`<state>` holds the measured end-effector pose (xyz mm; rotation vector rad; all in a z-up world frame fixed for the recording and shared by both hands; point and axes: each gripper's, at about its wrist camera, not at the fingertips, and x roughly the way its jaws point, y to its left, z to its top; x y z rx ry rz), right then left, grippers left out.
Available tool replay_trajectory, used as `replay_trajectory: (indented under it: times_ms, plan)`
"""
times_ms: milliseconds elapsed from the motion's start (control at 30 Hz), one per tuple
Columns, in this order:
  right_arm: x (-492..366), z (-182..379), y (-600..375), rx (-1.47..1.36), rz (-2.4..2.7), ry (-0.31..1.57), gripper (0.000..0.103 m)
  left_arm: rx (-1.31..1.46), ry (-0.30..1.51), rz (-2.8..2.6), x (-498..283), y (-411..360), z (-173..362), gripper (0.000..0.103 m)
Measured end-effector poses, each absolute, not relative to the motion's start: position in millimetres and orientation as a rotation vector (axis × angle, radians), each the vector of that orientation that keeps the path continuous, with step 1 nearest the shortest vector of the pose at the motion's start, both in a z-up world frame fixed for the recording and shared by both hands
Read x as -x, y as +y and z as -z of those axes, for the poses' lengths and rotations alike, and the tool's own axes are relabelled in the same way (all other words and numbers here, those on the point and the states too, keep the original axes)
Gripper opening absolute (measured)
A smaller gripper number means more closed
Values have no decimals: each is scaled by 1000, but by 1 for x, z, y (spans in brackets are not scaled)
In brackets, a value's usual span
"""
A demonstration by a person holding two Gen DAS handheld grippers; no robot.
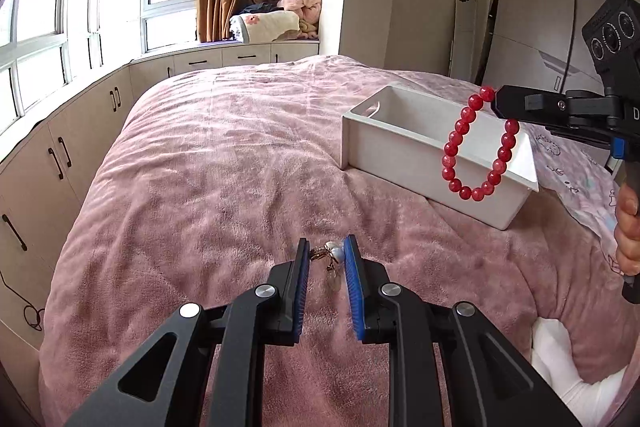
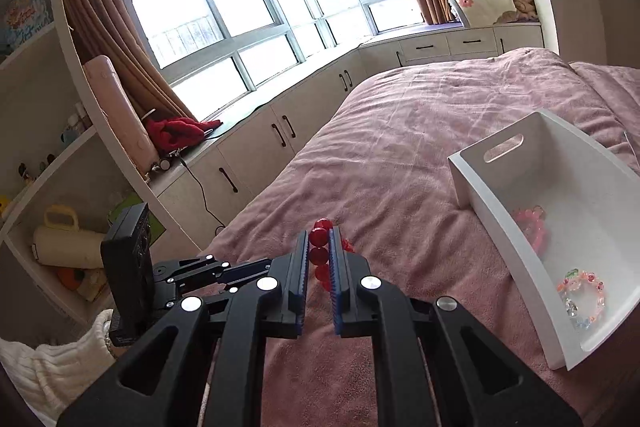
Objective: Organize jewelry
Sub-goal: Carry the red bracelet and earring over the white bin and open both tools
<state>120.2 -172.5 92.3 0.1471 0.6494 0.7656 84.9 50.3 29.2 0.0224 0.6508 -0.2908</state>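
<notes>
We held the red bracelet (image 1: 478,143) clamped by a few beads in the right gripper (image 2: 319,255), hanging beside the white box (image 1: 384,143); an early release would have dropped it on the blanket (image 1: 224,155). The left gripper (image 1: 327,257) pinched a pearl earring (image 1: 329,255) at the tips, liable to slip
</notes>
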Motion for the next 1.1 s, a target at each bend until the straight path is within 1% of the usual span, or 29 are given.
replay_trajectory:
  times_ms: [200,433,600,833,1100]
  plan:
    - [-99,-128,-202,-52,-693,510,10,-4,606,261,-83,16,-71,23]
    - [-106,-155,-243,-35,-629,461,10,-27,546,298,-104,-31,-120,23]
    - [-119,-171,-275,8,-564,442,10,-46,529,342,-127,-63,-142,23]
    - [-144,-179,-303,47,-478,441,10,-43,549,374,-173,-102,-144,23]
    - [-161,-164,-325,50,-413,471,10,-30,617,360,-225,-140,-127,23]
